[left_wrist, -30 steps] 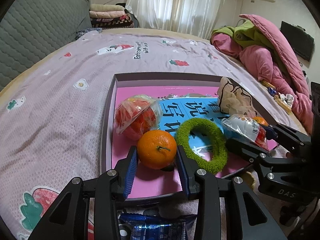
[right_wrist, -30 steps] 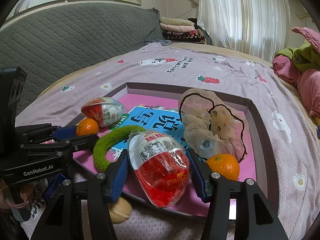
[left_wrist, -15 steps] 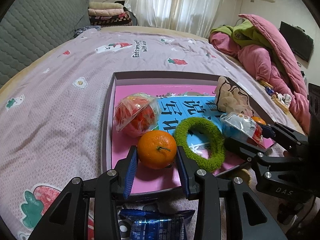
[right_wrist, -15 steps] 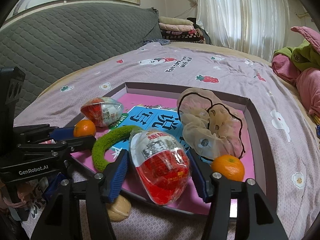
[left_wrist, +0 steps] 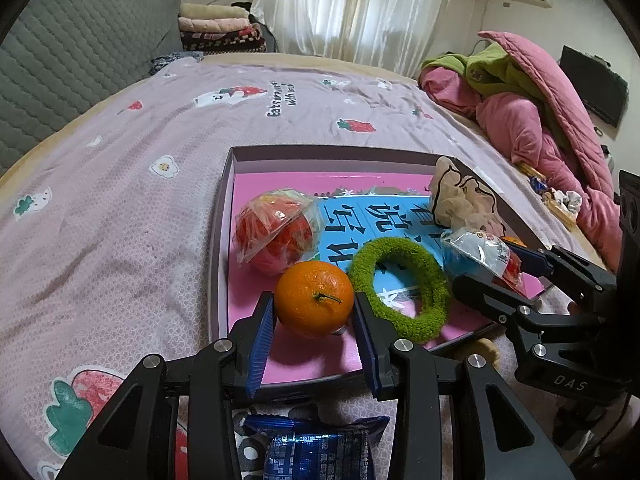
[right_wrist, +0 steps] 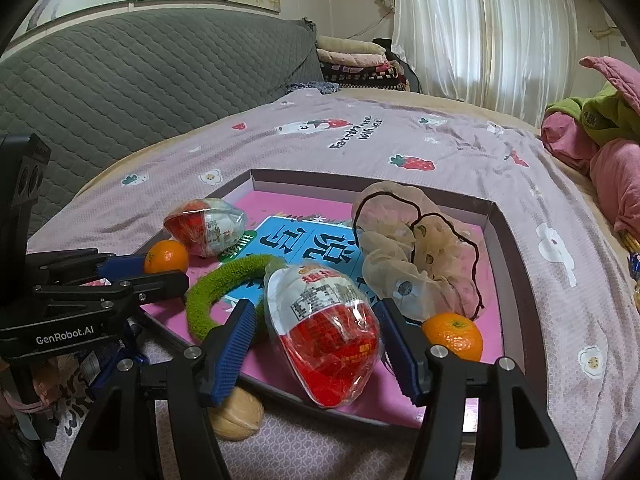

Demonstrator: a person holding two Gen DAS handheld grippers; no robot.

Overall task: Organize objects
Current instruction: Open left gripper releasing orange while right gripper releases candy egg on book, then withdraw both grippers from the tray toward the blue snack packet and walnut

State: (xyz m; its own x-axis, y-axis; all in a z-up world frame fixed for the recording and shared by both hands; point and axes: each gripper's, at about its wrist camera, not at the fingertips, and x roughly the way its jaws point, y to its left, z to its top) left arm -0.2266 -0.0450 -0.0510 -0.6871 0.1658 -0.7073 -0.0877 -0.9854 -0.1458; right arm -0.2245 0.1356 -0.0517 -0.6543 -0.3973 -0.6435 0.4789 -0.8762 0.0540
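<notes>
Left wrist view: left gripper (left_wrist: 314,314) squeezes the orange (left_wrist: 314,298) over the tray (left_wrist: 224,216). Right gripper (right_wrist: 316,330) stands loose around the wrapped egg toy (right_wrist: 324,328); next, let go and back out.

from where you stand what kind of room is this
Most likely a bedroom in a home: the work is done on a bed with a strawberry-print sheet, against a grey quilted headboard, with a heap of pink bedding and white curtains nearby.

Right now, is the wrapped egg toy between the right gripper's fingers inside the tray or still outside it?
Inside. The wrapped egg toy lies on the tray's pink floor beside the green ring.
</notes>
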